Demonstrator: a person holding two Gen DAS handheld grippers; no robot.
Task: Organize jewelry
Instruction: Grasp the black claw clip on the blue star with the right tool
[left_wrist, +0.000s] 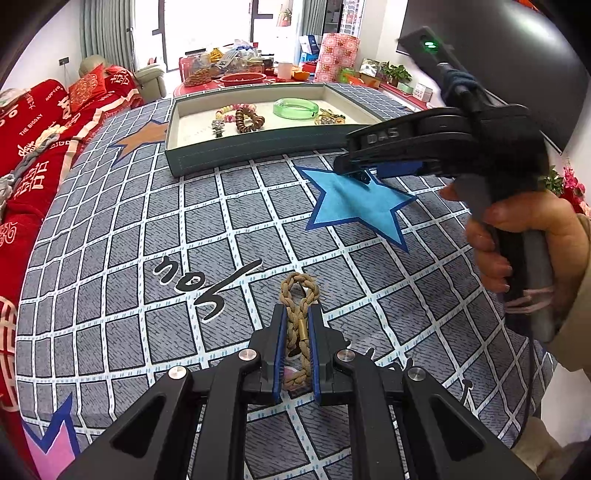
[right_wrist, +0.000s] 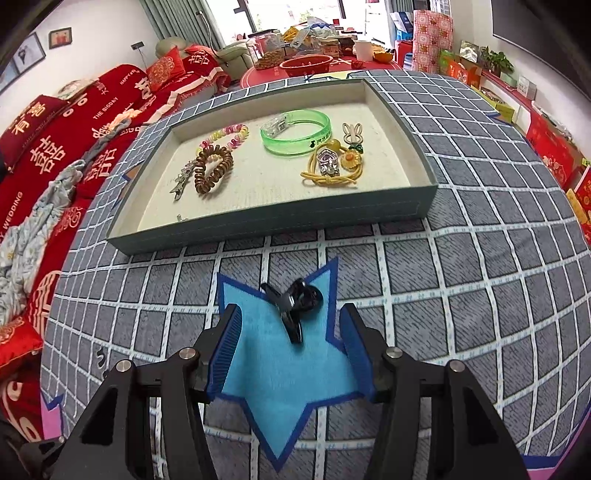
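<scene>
Left gripper (left_wrist: 297, 347) clamped on a braided tan bracelet (left_wrist: 298, 295), blue pads pressed against both sides of the cord, loop end poking out ahead of the fingertips, a small brass bead caught between the pads. Held low over the grey checked cloth (left_wrist: 129, 240), near edge of the scene, close to the black lettering.

Over on the right, right gripper (right_wrist: 291, 325) spread wide, blue pads well apart, hanging above the blue star patch (right_wrist: 280, 376). Right between those open fingers, a black hair clip (right_wrist: 295, 306) lying on the star, untouched on either side. From the left camera, that same gripper seen side-on, tip down over the blue star, the person's hand (left_wrist: 524, 240) wrapped round the handle.

Farther back, grey-green tray (right_wrist: 280, 227) with a pale lining sitting on the cloth. Inside, on the left, a pastel bead bracelet (right_wrist: 227, 134), a brown coil hair tie (right_wrist: 214, 168) just nearer, and a silver clip (right_wrist: 183, 181) touching its left side. Toward the right, a clear green bangle (right_wrist: 295, 131), then a cluster at the right: bunny-shaped clip (right_wrist: 352, 133), yellow elastic (right_wrist: 332, 177) with a flower charm, a silvery charm in the tangle.

Red bedding (right_wrist: 55, 140) with white characters along the far left.
</scene>
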